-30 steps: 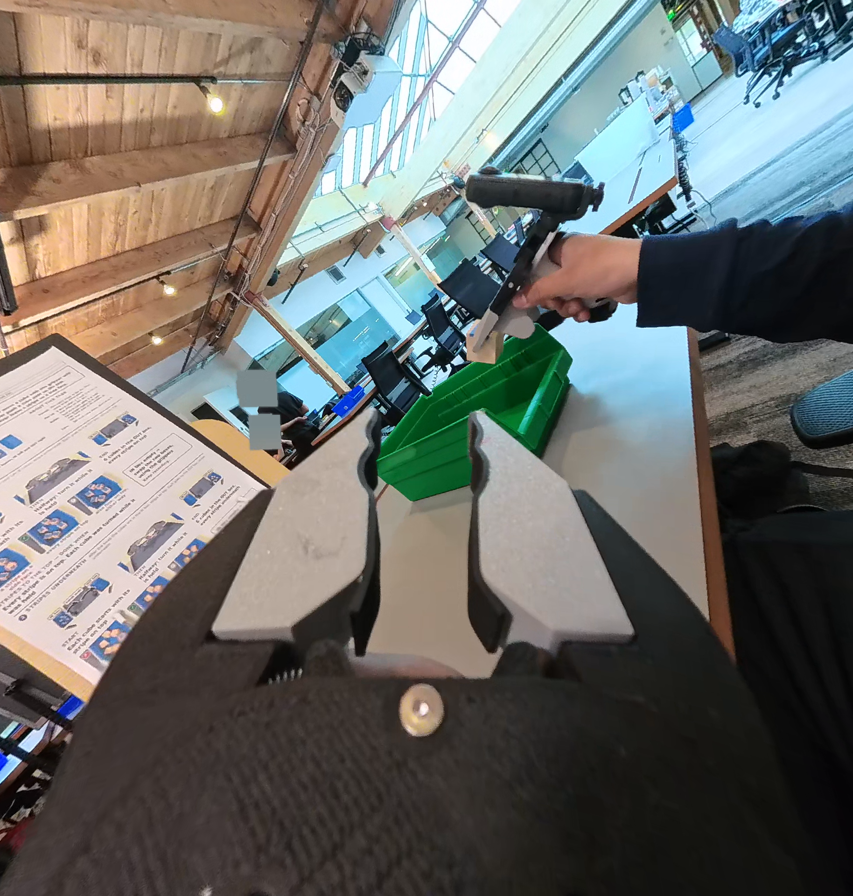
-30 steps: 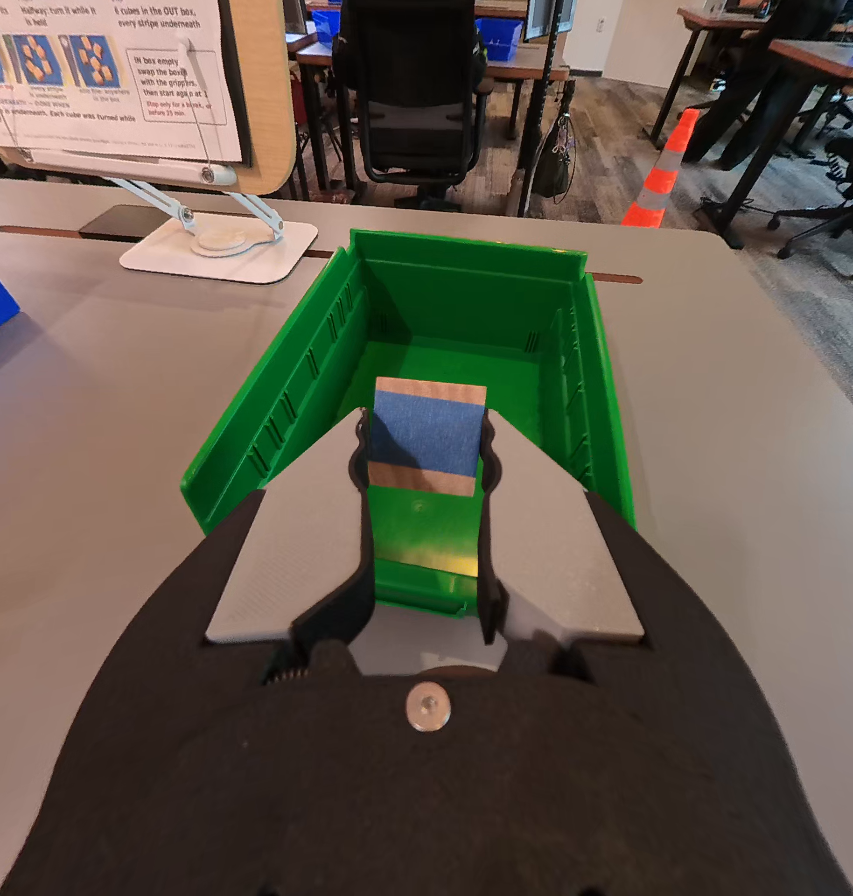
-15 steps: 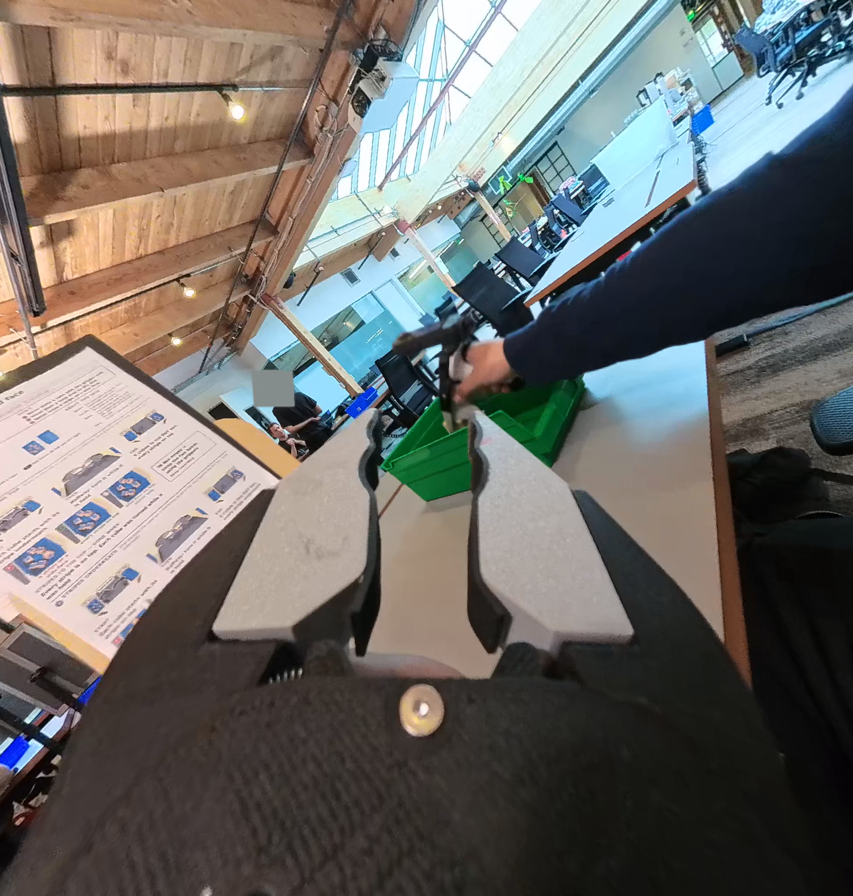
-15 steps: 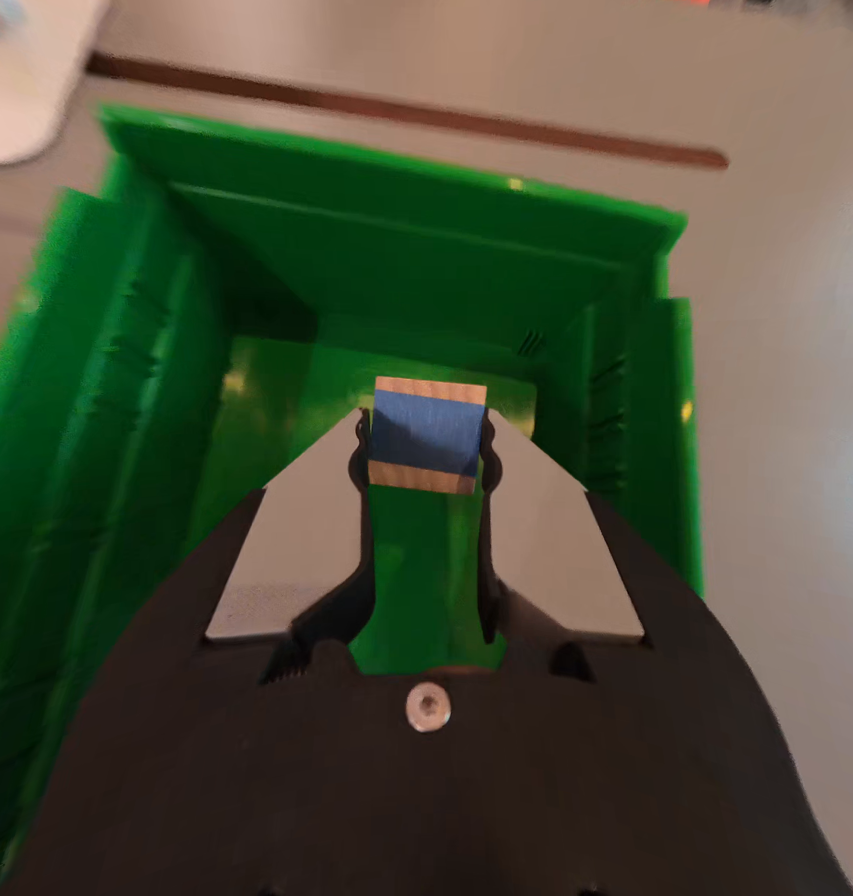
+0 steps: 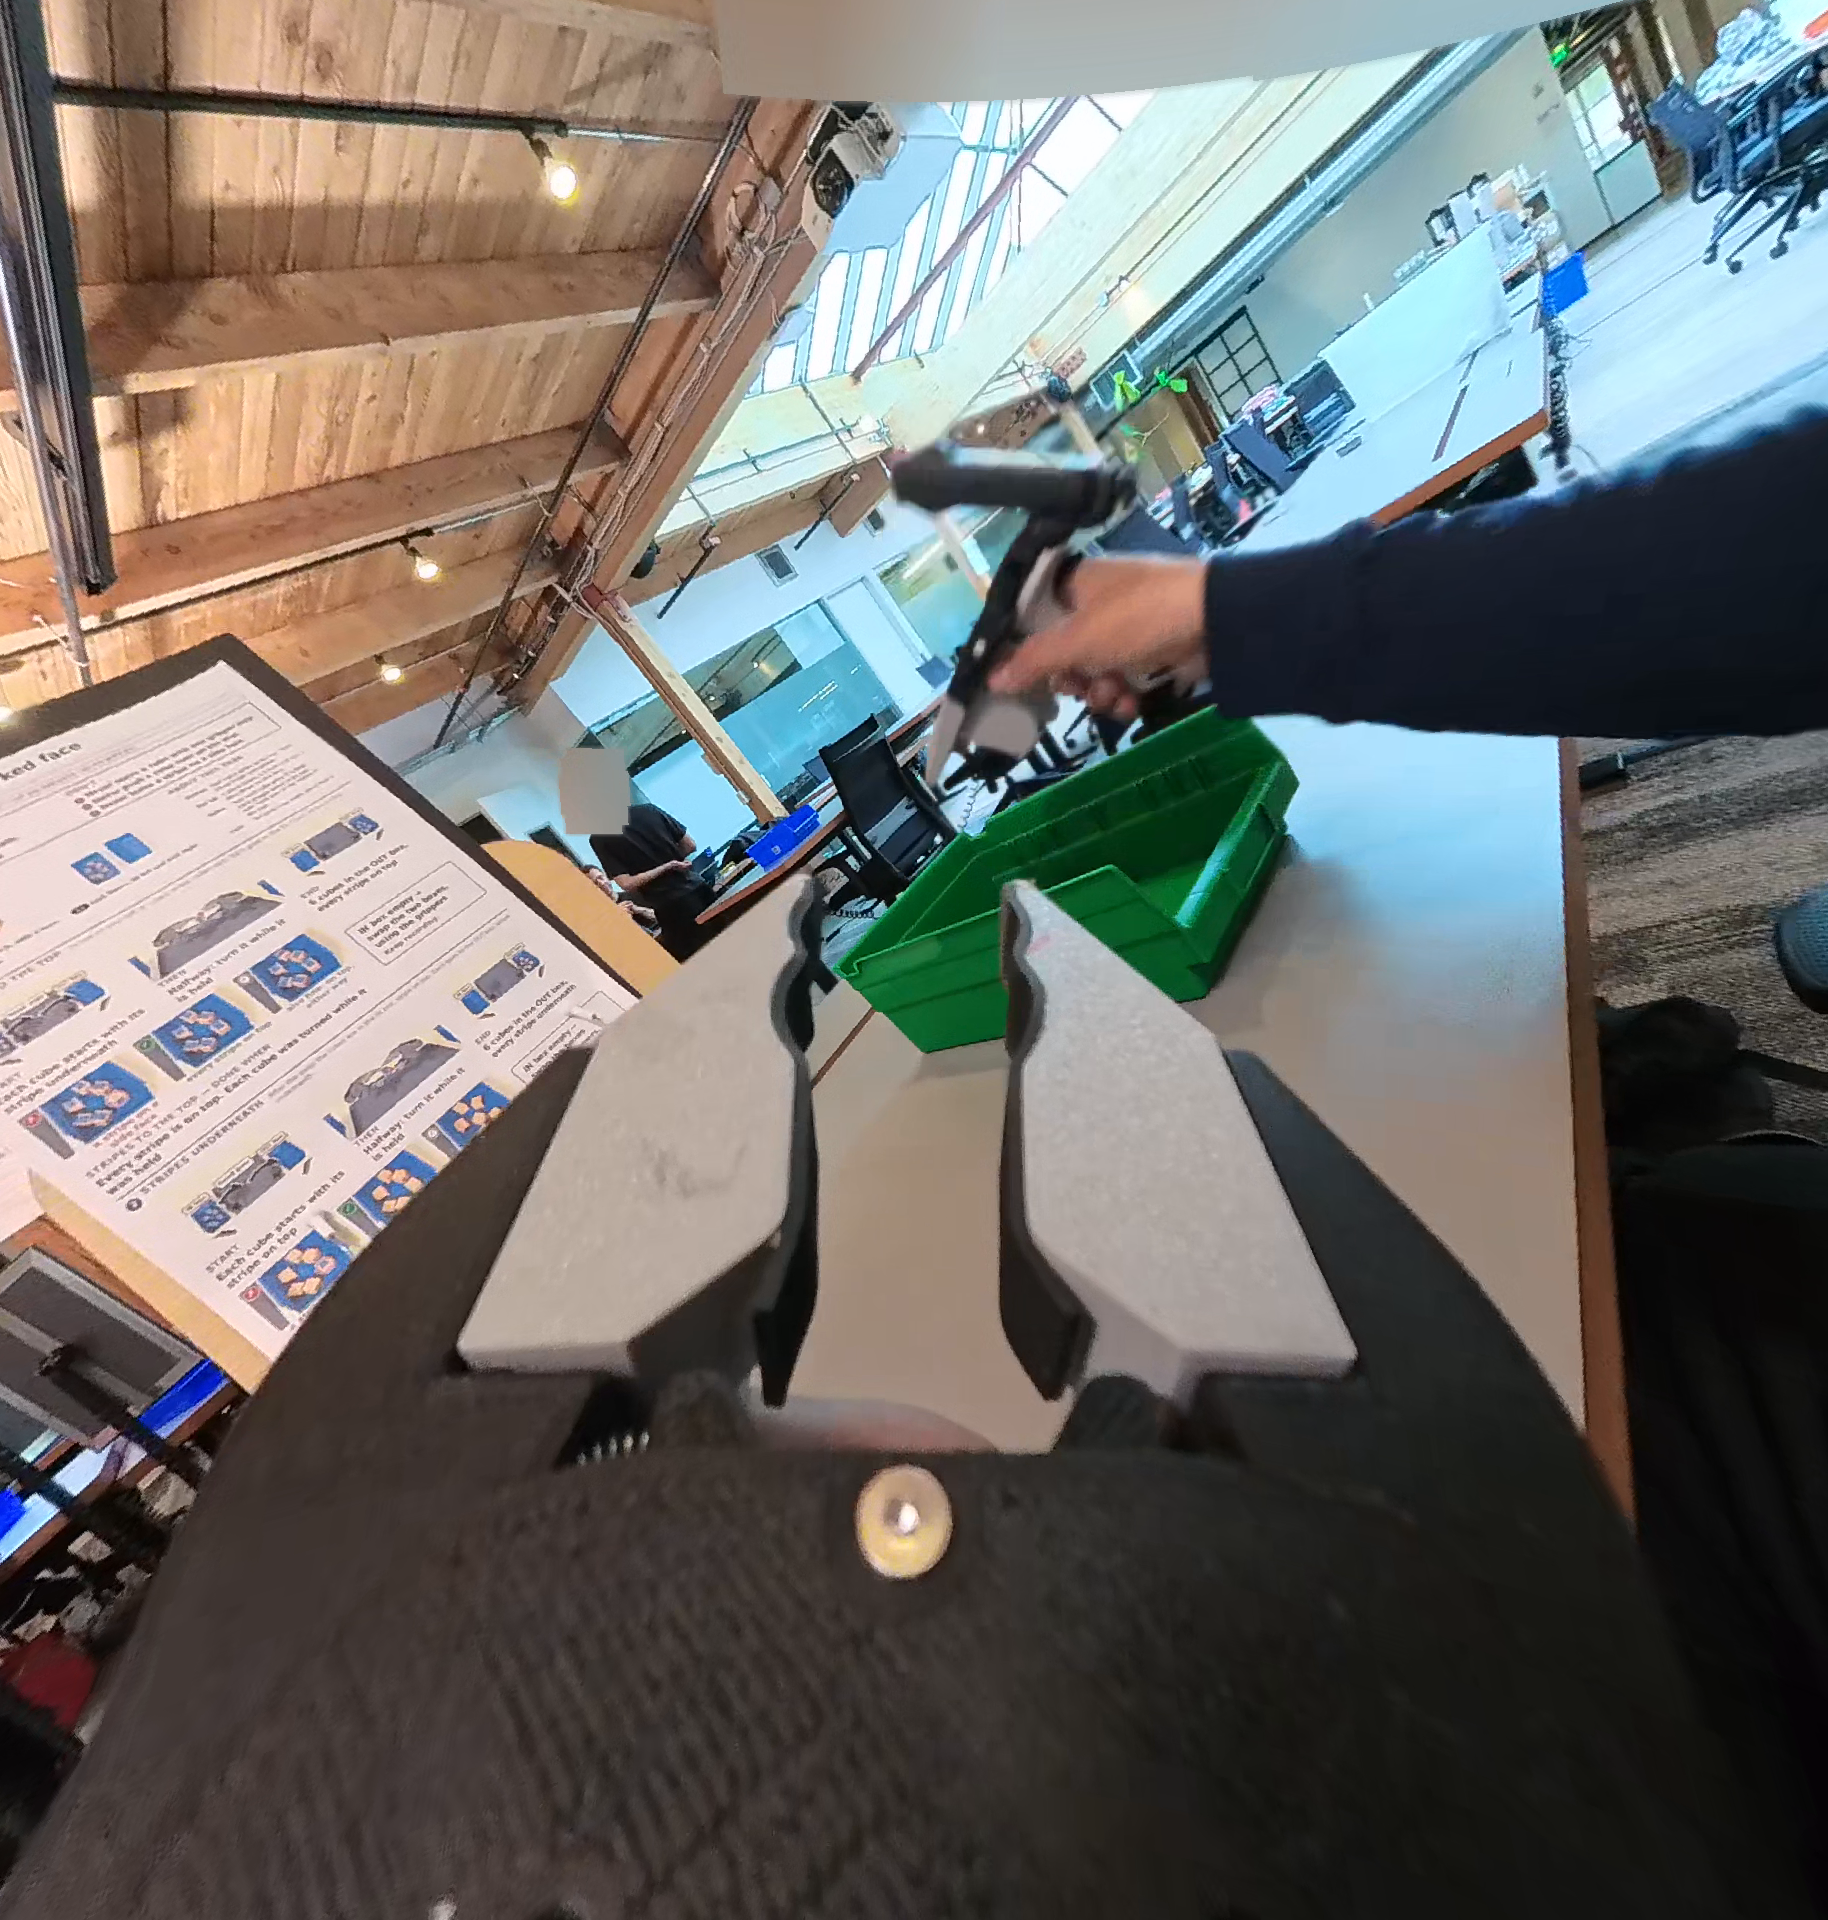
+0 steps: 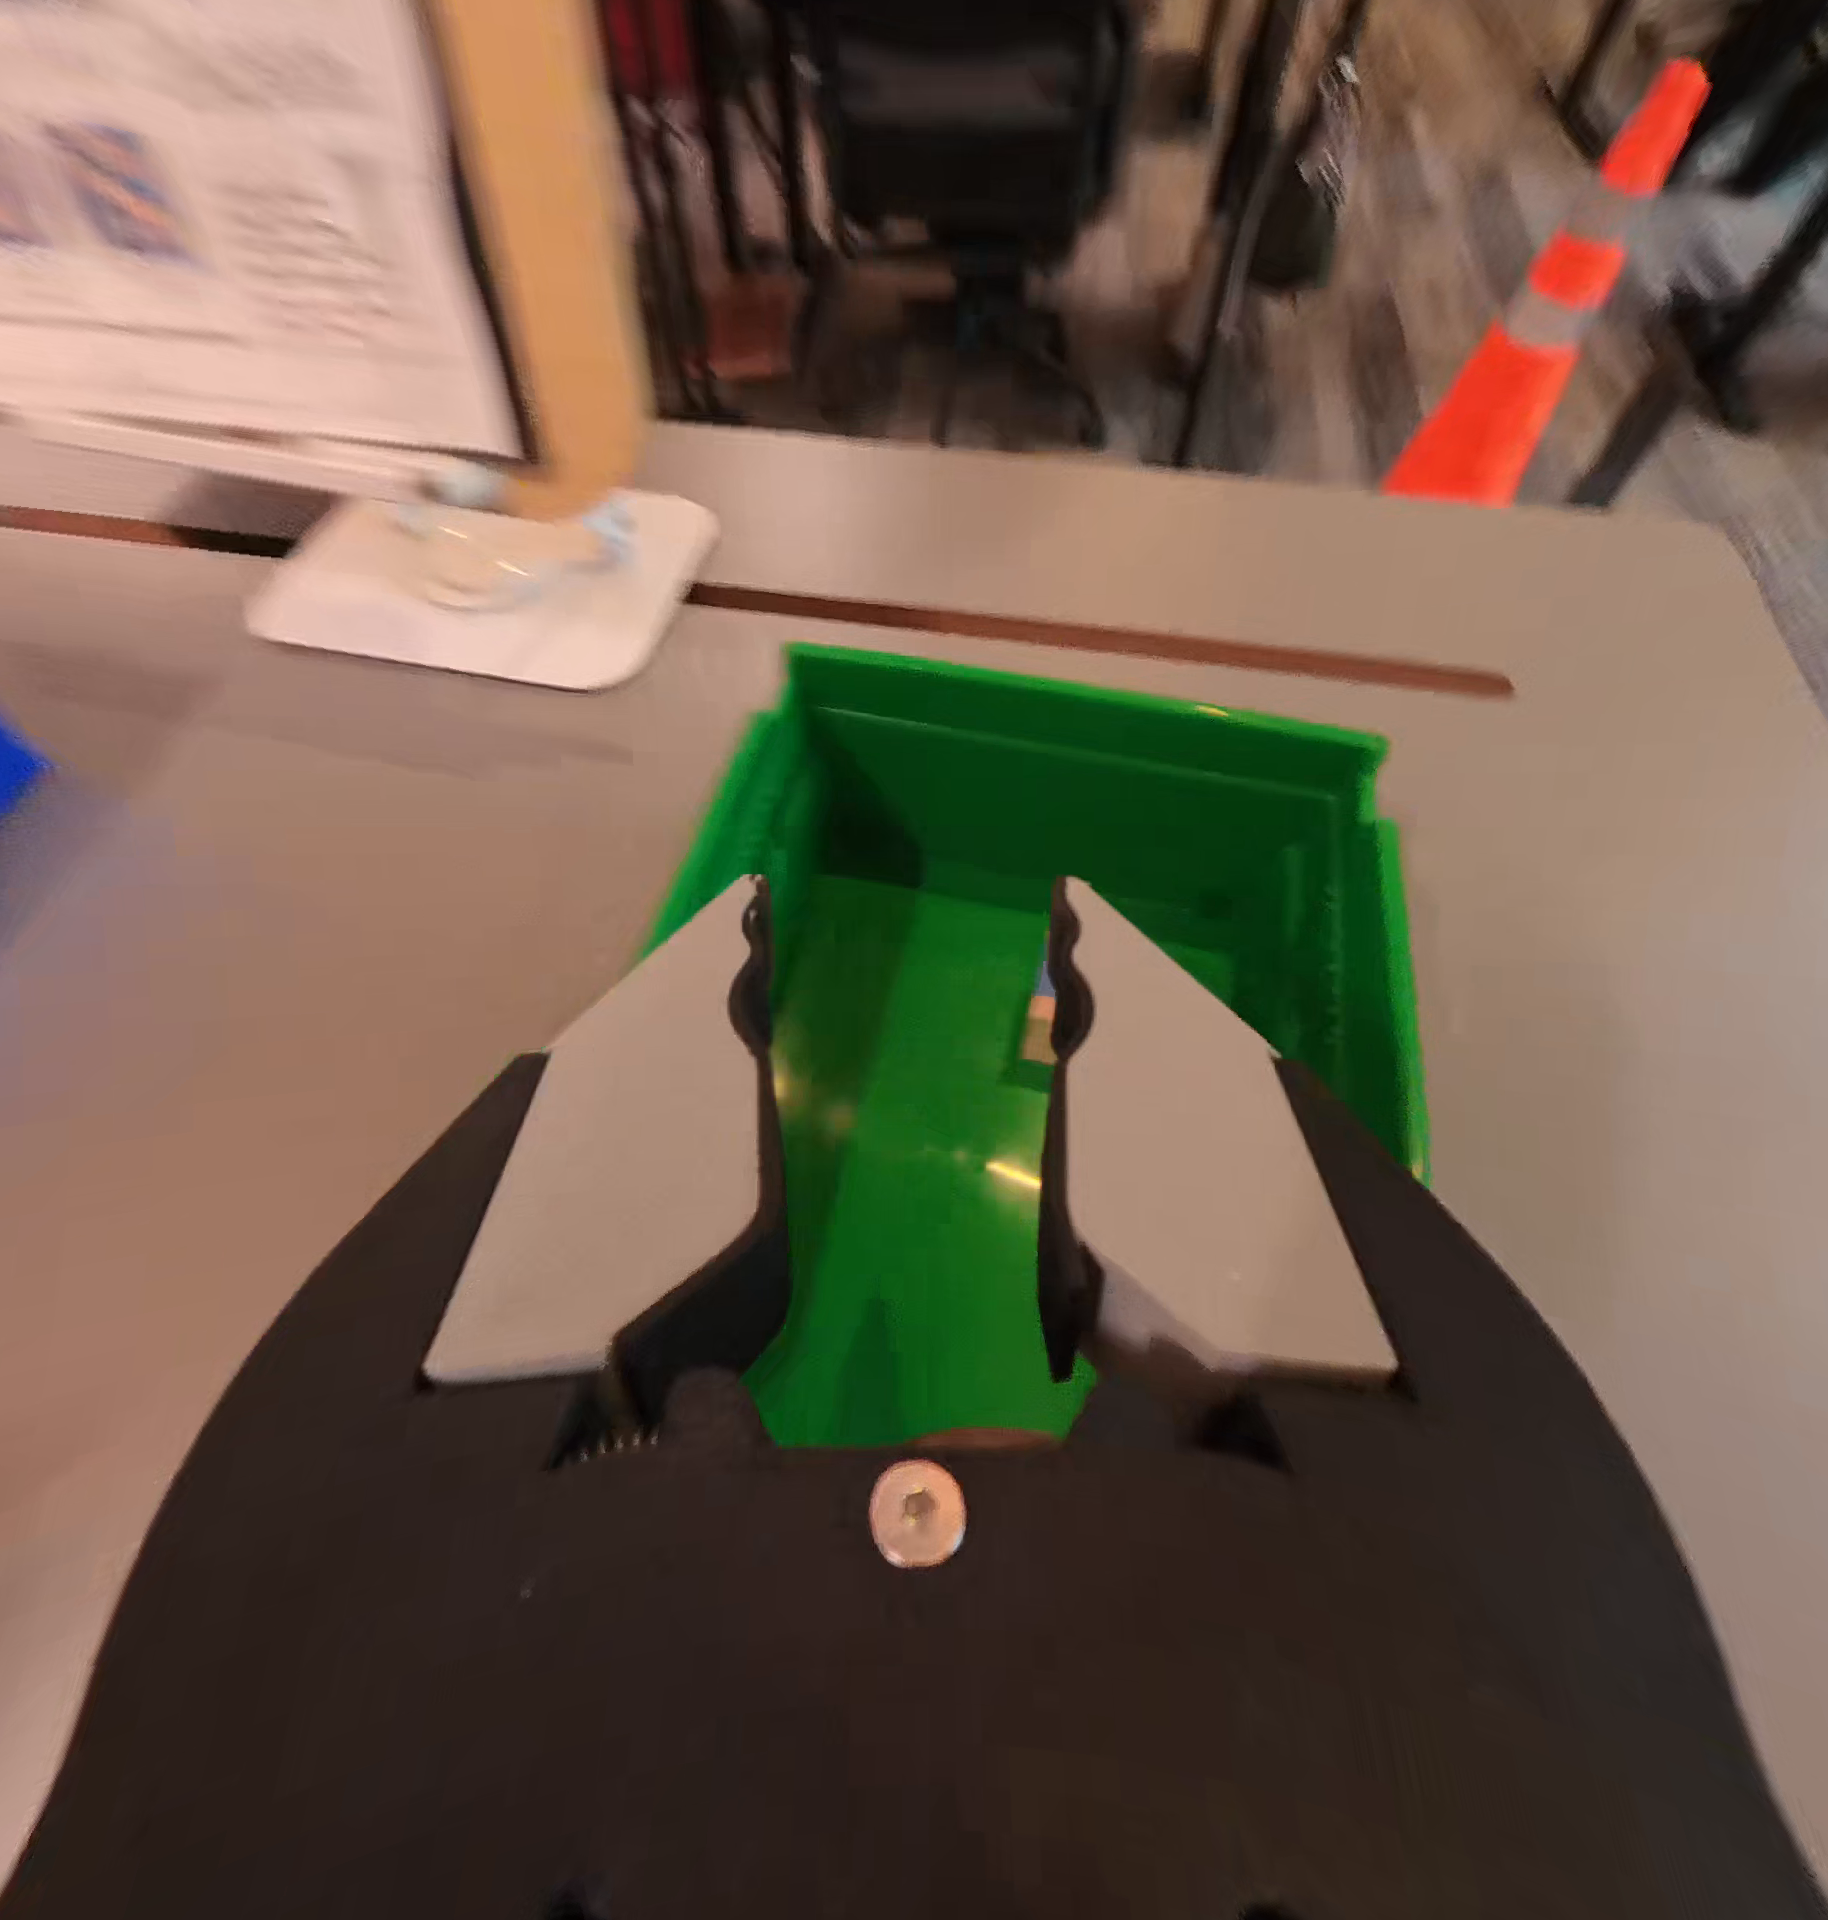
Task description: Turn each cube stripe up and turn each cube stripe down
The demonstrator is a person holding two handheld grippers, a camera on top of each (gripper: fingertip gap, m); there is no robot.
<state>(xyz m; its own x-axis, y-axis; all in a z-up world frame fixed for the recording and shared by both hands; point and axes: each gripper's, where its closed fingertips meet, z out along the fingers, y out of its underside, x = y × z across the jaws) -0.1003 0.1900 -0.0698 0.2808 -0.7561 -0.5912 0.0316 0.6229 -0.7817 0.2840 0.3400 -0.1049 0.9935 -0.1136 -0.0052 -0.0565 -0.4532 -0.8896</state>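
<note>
- The right hand-held gripper hangs over the green bin with its jaws spread and nothing between them; I judge this to be the released state that goes with setting a cube down.
- The cube lies on the bin floor, towards the right wall. Only a sliver of it shows past the inner edge of the right finger, with a hint of blue above bare wood. Which way its stripe faces cannot be told from so little.
- The picture is smeared, so the gripper is probably in motion. The bin's walls would stop a dropped cube from rolling away.
- The left hand-held gripper is held well apart from the bin, near the left side of the counter. Its jaws are parted and empty, and it is tilted up towards the ceiling, likely parked out of the way.
- From the left wrist view, the right gripper shows above the bin's far end, held in a hand in a dark sleeve.
- An instruction sheet stands propped at the far left, angled so that the person can read it.
- A blue edge at the left may be a second bin; it is too blurred to tell.
</note>
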